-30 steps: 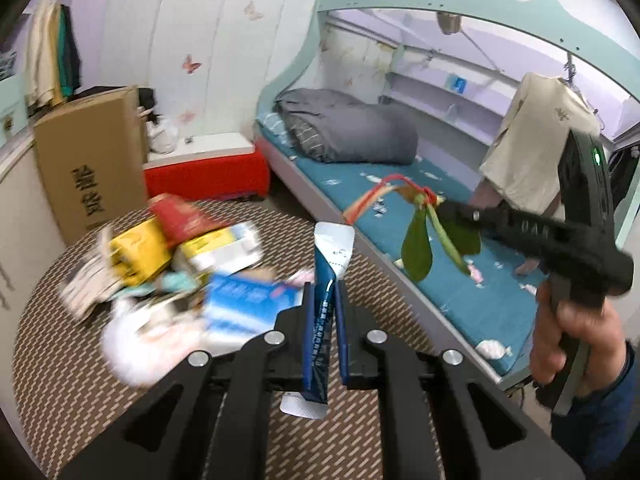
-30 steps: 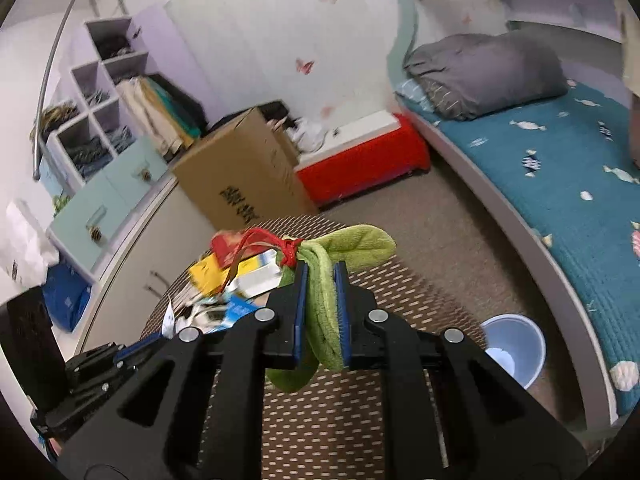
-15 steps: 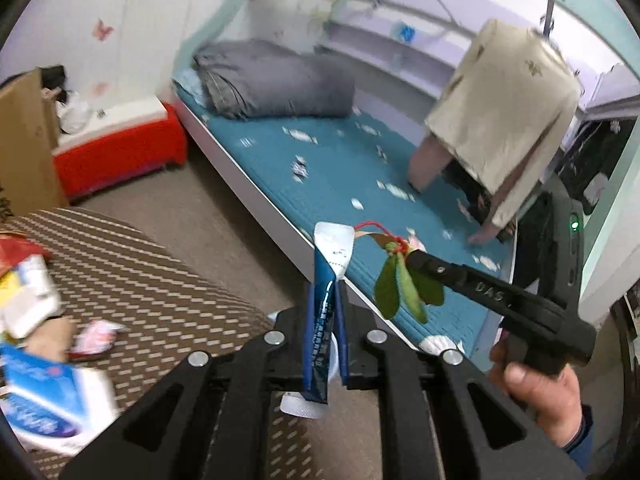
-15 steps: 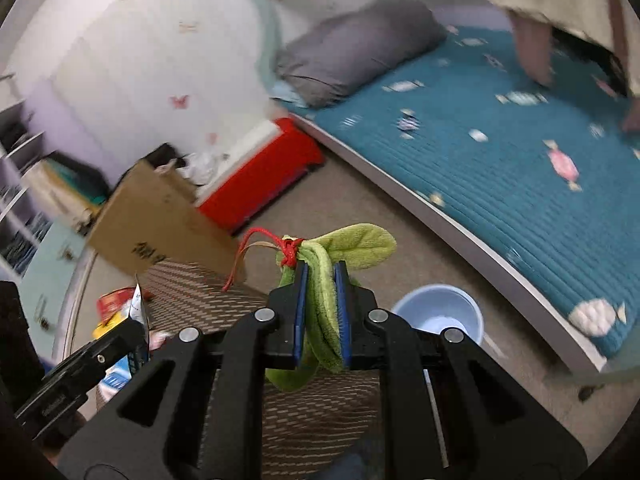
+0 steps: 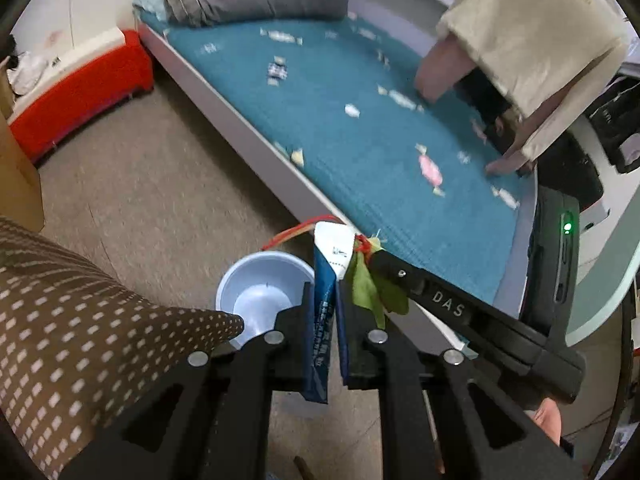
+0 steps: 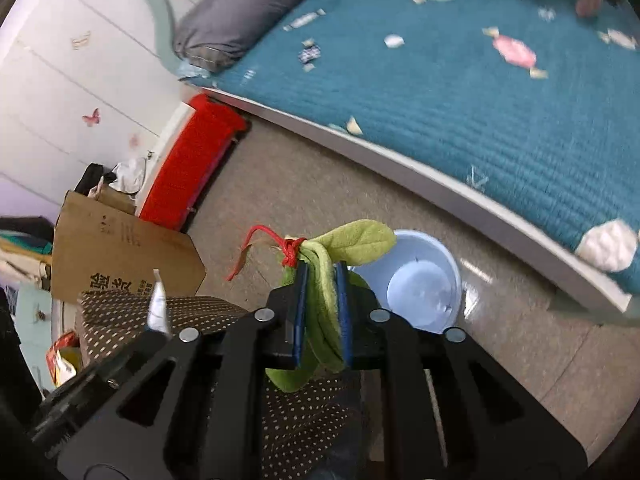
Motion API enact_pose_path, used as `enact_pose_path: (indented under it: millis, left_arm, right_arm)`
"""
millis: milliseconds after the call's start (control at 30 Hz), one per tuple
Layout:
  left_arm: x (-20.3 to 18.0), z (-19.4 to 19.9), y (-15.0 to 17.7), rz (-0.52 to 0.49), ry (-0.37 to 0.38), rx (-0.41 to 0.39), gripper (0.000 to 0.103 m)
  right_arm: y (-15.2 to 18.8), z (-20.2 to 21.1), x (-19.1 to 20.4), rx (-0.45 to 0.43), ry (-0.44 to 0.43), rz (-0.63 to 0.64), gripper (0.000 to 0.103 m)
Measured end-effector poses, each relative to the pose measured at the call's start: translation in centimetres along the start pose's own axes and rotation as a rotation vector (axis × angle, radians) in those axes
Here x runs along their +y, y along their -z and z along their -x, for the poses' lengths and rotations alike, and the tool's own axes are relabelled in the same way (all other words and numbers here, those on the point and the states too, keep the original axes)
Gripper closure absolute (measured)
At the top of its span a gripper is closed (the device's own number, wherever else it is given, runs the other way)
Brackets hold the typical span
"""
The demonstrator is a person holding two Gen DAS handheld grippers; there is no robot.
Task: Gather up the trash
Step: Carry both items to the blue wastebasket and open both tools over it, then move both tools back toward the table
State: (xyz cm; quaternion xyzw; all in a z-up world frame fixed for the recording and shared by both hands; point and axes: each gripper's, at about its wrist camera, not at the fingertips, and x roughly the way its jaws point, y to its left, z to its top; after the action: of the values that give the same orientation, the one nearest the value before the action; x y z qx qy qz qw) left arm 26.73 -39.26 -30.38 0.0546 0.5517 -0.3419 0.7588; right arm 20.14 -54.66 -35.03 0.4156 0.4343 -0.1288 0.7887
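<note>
Left claw (image 5: 324, 312): I have it clenched on a blue and white tube (image 5: 325, 300); the crimped white end projects past the tips.
Right claw (image 6: 322, 304): I have it gripping a bundle of green leaves (image 6: 320, 300) tied with red string (image 6: 290, 249) (its jaws have just eased apart slightly, the leaves between them).
Bin (image 6: 420, 286): pale blue, on the floor, just beyond and right of the right claw's tips; ahead-left of the left claw's tips in the left view (image 5: 260, 292).
Table (image 5: 80, 332): brown dotted cloth, below-left of the left claw.
Remaining trash (image 6: 62, 354): wrappers on the table, far left of the right claw.
Bed (image 6: 460, 100): teal cover, beyond both claws.
</note>
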Motion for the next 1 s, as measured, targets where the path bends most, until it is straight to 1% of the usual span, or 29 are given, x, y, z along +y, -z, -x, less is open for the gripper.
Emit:
enact_pose_path:
  millis: [33, 67, 100, 133, 167, 200, 233, 300, 333, 367, 400, 533, 667, 733, 867, 1000]
  left_arm:
    - [-0.1, -1.2, -0.3, -0.008, -0.005, 0.035, 0.091]
    - [-0.2, -2.0, -0.6, -0.015, -0.007, 0.063, 0.089]
    - [-0.1, -2.3, -0.5, -0.019, -0.012, 0.073, 0.077]
    - [-0.1, -2.8, -0.7, -0.026, -0.033, 0.076, 0.048]
    - [0.2, -2.6, -0.8, -0.027, -0.063, 0.069, 0.035]
    - [0.2, -2.6, -0.9, -0.026, -0.095, 0.057, 0.021]
    - [0.4, -2.4, -1.0, -0.019, -0.105, 0.04, 0.019]
    - [0.7, -2.2, -1.1, -0.003, -0.12, 0.04, 0.018]
    - [0.7, -2.0, -1.2, -0.002, -0.141, 0.044, 0.018]
    - [0.7, -1.7, -1.2, -0.006, -0.151, 0.029, 0.018]
    - [0.7, -1.2, -1.2, -0.009, -0.152, 0.014, 0.018]
    - [0.4, 1.1, -0.5, -0.015, -0.178, -0.046, 0.016]
    - [-0.3, 4.6, 0.7, -0.036, -0.206, -0.128, 0.014]
    - [-0.9, 6.2, 1.1, -0.048, -0.208, -0.165, 0.014]
    - [-1.7, 10.9, 2.8, -0.068, -0.221, -0.26, 0.012]
    - [-1.8, 14.5, 4.3, -0.07, -0.226, -0.322, 0.012]
  right_arm:
    - [-0.1, -0.6, -0.3, 0.011, -0.004, -0.011, 0.086]
    - [-0.2, -1.3, -0.8, 0.022, -0.008, -0.026, 0.083]
    - [-0.4, -1.7, -1.1, 0.029, -0.012, -0.04, 0.076]
    - [-0.5, -2.0, -1.5, 0.034, -0.018, -0.058, 0.049]
    - [-0.5, -2.0, -1.9, 0.026, -0.023, -0.075, 0.037]
    - [-0.5, -2.0, -2.2, 0.025, -0.027, -0.082, 0.037]
    - [-0.4, -2.0, -2.4, 0.027, -0.031, -0.086, 0.035]
    - [-0.2, -1.6, -2.8, 0.02, -0.03, -0.097, 0.025]
    - [-0.1, -1.3, -2.8, 0.011, -0.03, -0.098, 0.017]
    - [0.1, -0.7, -2.9, -0.001, -0.025, -0.098, 0.01]
    - [0.2, -0.2, -2.8, -0.011, -0.016, -0.097, 0.007]
    - [0.7, 2.3, -2.1, -0.059, 0.014, -0.074, 0.006]
    - [1.5, 6.4, -0.3, -0.165, 0.036, -0.01, 0.006]
    - [2.0, 8.1, 0.7, -0.199, 0.045, 0.023, 0.006]
    - [3.3, 11.9, 3.0, -0.265, 0.045, 0.079, 0.006]
    - [4.8, 14.6, 5.6, -0.299, 0.021, 0.144, 0.006]
